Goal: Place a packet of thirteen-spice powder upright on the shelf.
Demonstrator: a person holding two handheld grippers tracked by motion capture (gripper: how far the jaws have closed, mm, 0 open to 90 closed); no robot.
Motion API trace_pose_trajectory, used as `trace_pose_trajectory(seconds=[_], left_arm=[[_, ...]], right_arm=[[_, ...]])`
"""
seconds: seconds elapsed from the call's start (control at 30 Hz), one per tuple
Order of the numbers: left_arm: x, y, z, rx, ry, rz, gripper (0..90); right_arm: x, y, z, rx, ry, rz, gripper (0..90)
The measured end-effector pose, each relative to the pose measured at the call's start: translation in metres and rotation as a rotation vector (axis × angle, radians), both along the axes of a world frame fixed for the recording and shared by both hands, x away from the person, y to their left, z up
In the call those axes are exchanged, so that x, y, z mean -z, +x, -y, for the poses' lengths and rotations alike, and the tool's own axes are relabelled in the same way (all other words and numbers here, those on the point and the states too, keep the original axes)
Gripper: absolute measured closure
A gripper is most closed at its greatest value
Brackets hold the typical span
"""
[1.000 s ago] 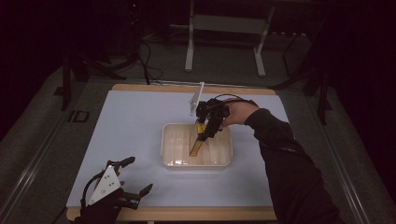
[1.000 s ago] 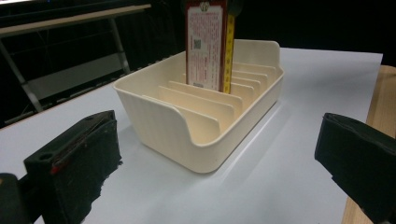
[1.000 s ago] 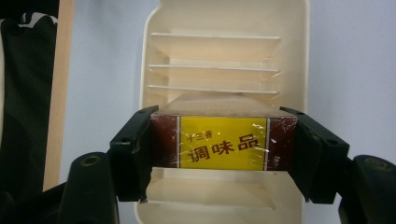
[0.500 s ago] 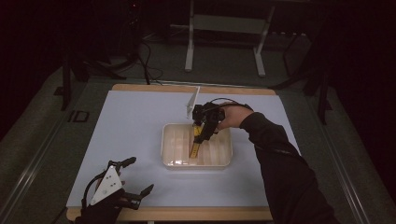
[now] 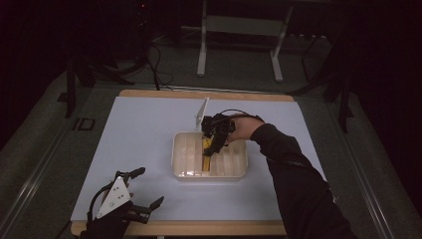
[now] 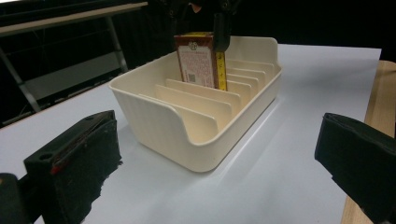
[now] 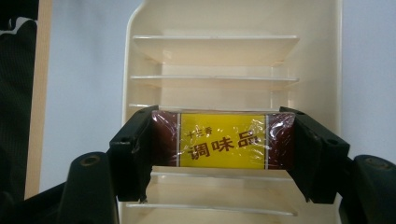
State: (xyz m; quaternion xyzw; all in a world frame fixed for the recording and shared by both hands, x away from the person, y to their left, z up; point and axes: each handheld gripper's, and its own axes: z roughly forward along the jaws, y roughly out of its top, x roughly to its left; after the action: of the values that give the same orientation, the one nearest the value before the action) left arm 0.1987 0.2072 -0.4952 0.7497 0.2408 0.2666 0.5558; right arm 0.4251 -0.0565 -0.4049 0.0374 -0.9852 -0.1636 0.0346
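Right gripper [image 7: 224, 154] clamped on the seasoning box [image 7: 223, 141] by its short ends, held upright over a middle slot of the cream divider tray [image 5: 181, 172], edge lined up to slip between partitions. Left gripper [image 5: 144, 191] parked near the table's front edge, jaws wide, holding nothing.

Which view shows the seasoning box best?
Right gripper view: the seasoning box sits close up between the right gripper jaws, its yellow label readable, over the divided tray. The left gripper view shows it upright in a slot, farther off. The high view shows a small yellow sliver.
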Motion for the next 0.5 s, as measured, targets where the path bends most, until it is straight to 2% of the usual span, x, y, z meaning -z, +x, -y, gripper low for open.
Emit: trace_pose_trajectory(seconds=[0.23,0.5], left_arm=[[0.0,0.0,0.0,0.001,0.001,0.001,0.3],[0.0,0.0,0.0,0.001,0.004,0.0,0.2]], right_arm=[[-0.002,-0.002,0.0,-0.003,0.005,0.002,29.9],[-0.013,-0.004,0.002,0.0,0.024,0.007,27.6]])
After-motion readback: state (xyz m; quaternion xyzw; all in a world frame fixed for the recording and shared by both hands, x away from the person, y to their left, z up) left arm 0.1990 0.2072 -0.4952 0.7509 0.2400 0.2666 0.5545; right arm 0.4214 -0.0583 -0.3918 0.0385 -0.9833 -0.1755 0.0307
